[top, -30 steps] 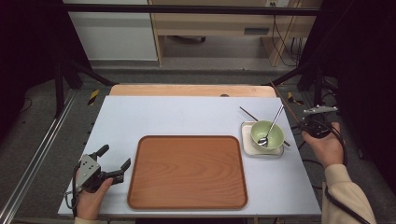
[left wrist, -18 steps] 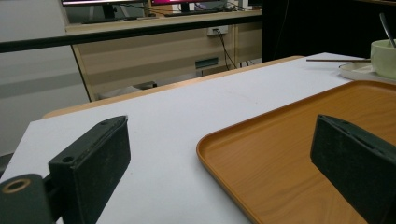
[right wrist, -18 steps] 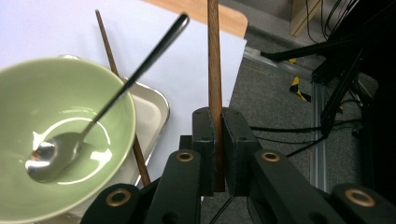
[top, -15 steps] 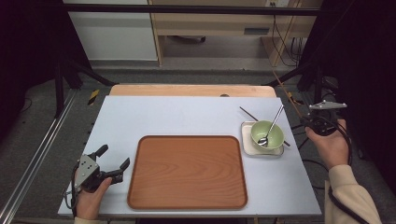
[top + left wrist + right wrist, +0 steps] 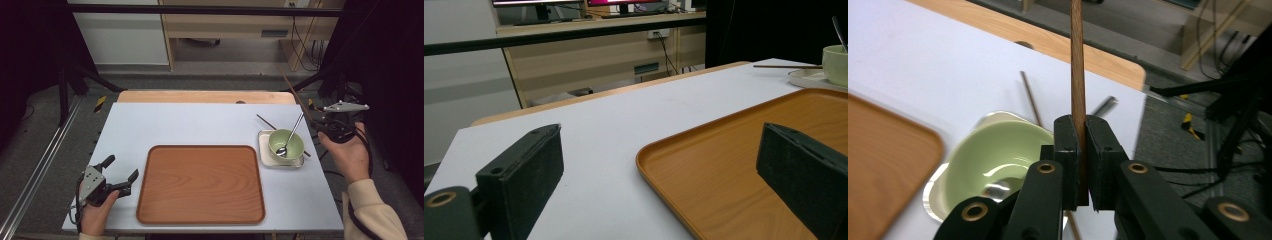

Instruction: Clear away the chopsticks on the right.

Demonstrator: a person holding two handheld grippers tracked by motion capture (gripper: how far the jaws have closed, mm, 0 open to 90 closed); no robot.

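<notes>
My right gripper (image 5: 318, 123) is off the table's right edge, raised and shut on a brown chopstick (image 5: 295, 92) that slants up and away from it. In the right gripper view the chopstick (image 5: 1077, 60) stands straight up between the pressed pads of that gripper (image 5: 1081, 150). A second chopstick (image 5: 265, 121) lies on the table beside a green bowl (image 5: 286, 142) holding a metal spoon (image 5: 295, 129). The bowl sits on a small square dish (image 5: 265, 156). My left gripper (image 5: 120, 169) rests open at the front left, with nothing between its fingers.
A large wooden tray (image 5: 200, 182) lies at the front centre of the white table (image 5: 190, 122), just right of the left gripper. In the left gripper view the tray's rim (image 5: 659, 157) runs between the jaws. Dark stands and cables (image 5: 305, 47) surround the table.
My right gripper has risen off to the right of the bowl, lifting the chopstick, which now tilts up and away. The left gripper has stayed where it was.
</notes>
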